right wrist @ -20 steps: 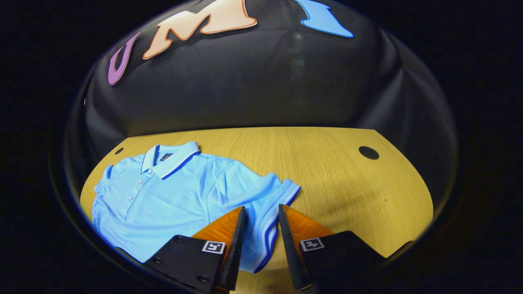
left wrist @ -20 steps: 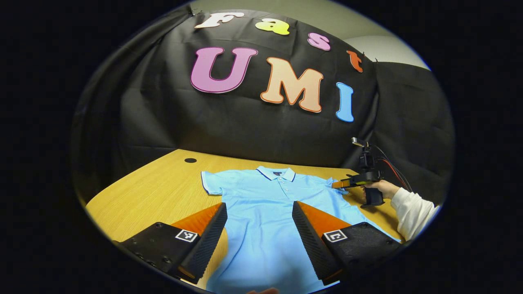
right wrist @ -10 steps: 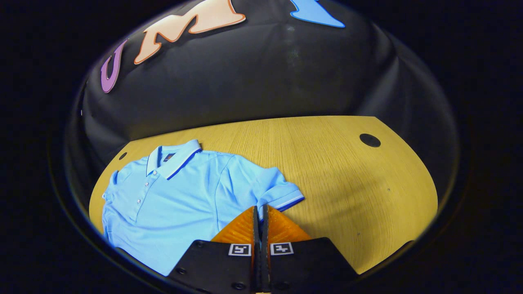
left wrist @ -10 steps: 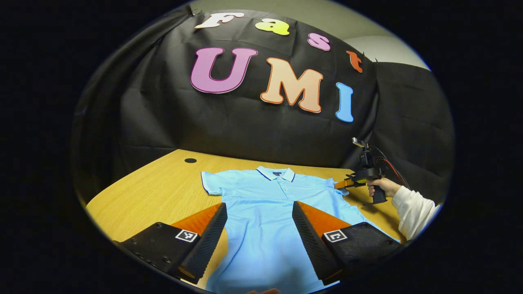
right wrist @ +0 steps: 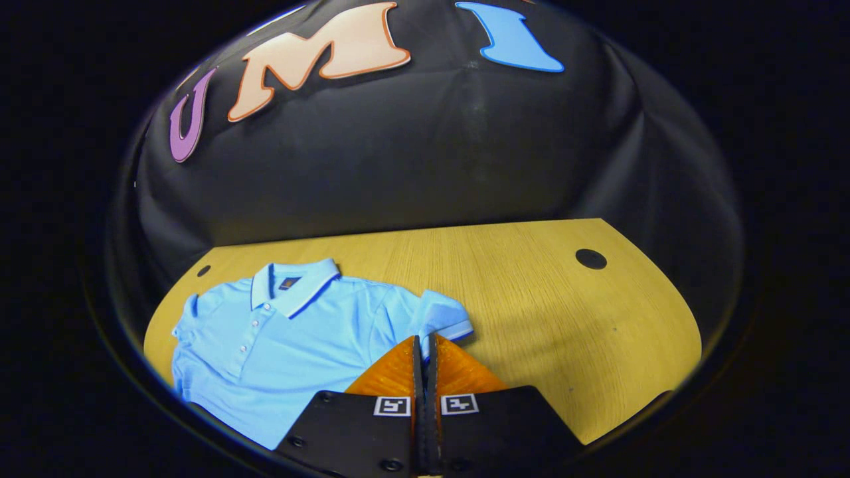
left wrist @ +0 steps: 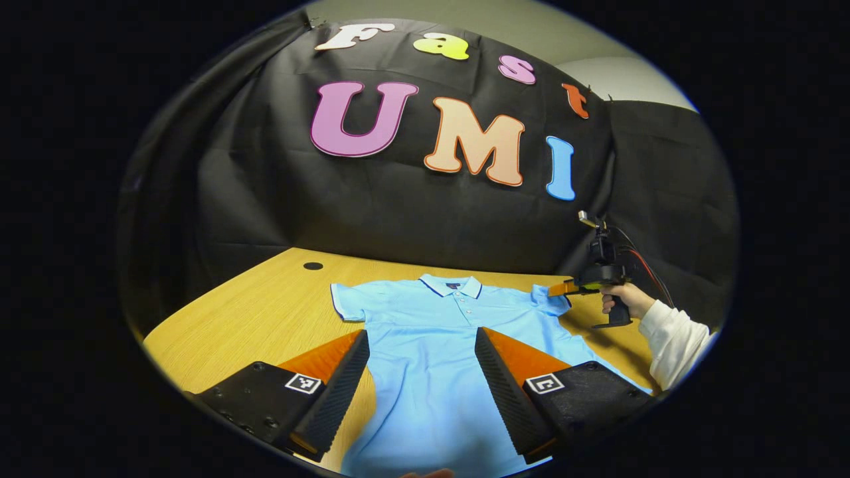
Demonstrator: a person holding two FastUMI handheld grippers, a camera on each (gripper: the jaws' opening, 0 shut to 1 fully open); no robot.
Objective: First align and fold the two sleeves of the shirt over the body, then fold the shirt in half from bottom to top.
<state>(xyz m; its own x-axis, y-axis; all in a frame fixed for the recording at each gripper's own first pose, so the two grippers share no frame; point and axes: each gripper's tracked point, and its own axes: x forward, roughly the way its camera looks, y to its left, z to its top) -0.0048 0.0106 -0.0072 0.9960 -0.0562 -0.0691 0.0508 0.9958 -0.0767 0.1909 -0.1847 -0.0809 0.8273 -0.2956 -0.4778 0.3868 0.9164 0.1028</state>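
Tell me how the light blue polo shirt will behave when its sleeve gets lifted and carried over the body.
The light blue polo shirt is probably floppy: its sleeve already bunches at the shut right tool. It looks thin and flat on the wooden table, so likely light. The body may drag along rather than stay put.

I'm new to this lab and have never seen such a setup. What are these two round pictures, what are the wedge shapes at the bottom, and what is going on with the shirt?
A person holds a two-finger gripper in each hand; each carries a camera looking along its fingers, the wedges you see. In the left gripper view, the left gripper hangs open over a light blue polo shirt lying flat on a wooden table. Farther off, a hand holds the right gripper at a sleeve. In the right gripper view, its fingers are shut on that sleeve, ready to fold it.
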